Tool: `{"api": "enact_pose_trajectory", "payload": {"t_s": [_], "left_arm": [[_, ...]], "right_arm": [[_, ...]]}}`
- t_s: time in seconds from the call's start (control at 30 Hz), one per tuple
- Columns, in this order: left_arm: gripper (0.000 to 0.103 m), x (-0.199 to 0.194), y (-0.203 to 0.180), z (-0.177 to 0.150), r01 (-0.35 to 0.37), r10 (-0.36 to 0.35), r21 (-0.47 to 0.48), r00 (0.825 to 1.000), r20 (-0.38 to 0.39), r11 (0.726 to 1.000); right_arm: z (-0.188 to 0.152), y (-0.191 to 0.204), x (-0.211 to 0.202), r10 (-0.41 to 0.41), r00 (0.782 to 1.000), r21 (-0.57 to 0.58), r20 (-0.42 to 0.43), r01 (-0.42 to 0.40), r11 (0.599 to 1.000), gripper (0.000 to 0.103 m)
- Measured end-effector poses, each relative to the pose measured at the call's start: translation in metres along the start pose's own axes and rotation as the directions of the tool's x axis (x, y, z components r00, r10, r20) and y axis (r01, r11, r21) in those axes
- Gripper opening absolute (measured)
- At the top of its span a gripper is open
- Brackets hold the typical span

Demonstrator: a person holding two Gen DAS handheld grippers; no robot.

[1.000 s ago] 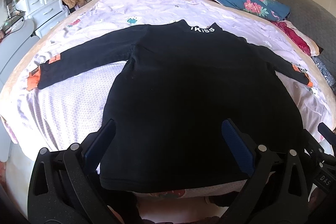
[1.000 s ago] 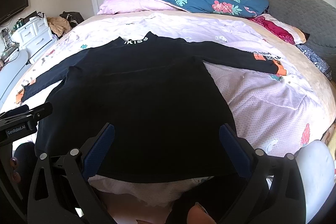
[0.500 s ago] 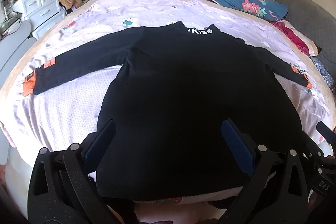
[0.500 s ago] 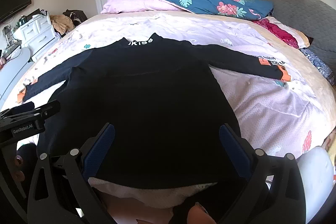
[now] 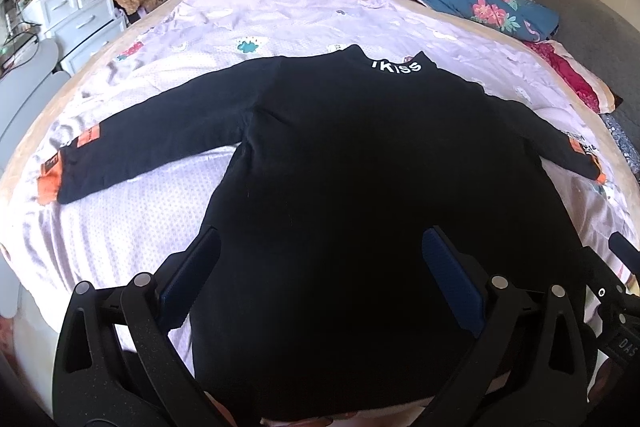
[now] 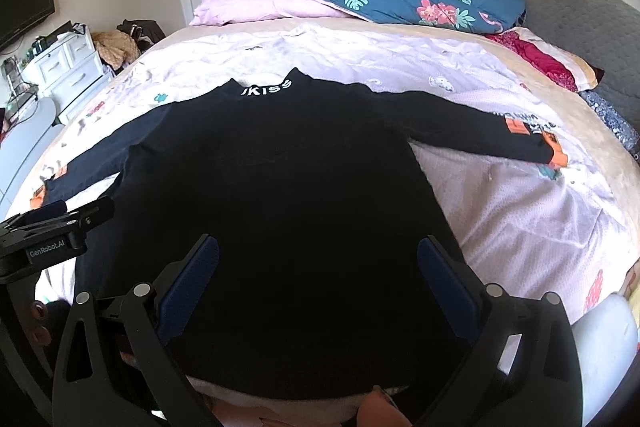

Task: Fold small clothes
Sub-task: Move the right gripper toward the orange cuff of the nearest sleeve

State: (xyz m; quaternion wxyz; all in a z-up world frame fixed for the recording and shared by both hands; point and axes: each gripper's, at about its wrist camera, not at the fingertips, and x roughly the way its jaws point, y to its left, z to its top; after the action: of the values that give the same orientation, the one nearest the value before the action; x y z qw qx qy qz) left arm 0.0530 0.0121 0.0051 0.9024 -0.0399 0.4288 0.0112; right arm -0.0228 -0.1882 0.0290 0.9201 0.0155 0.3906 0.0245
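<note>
Sunlit bed [image 5: 280,11] carries the black top [image 5: 360,187] spread flat, sleeves out, ready for folding. From the left view, the left gripper [image 5: 320,267] hovers wide open over the hem, holding nothing. From the right view, the right gripper [image 6: 318,269] is equally open and empty above the hem.
</note>
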Motion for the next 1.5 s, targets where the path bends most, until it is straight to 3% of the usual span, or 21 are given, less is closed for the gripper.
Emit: {"api": "enact_pose_trajectory", "payload": {"t_s": [0.33, 0.83, 1.2, 1.5], "left_arm": [[0.095, 0.017, 0.001, 0.038, 0.001, 0.000, -0.036, 1.000, 0.007, 0.999], [0.095, 0.031, -0.023, 0.085, 0.008, -0.008, 0.005, 1.000, 0.008, 1.000], [0.095, 0.043, -0.048, 0.120, 0.022, -0.022, 0.015, 0.999, 0.029, 1.000], [0.095, 0.062, -0.067, 0.133, 0.030, -0.030, 0.025, 1.000, 0.009, 0.999]], "right_arm": [[0.046, -0.002, 0.020, -0.011, 0.999, 0.000, 0.032, 0.011, 1.000, 0.099], [0.119, -0.028, 0.034, -0.089, 0.994, 0.038, 0.069, 0.087, 0.995, 0.099], [0.154, -0.062, 0.046, -0.136, 0.988, 0.148, 0.070, 0.125, 0.981, 0.099], [0.181, -0.104, 0.066, -0.187, 0.981, 0.280, 0.046, 0.167, 0.945, 0.099]]}}
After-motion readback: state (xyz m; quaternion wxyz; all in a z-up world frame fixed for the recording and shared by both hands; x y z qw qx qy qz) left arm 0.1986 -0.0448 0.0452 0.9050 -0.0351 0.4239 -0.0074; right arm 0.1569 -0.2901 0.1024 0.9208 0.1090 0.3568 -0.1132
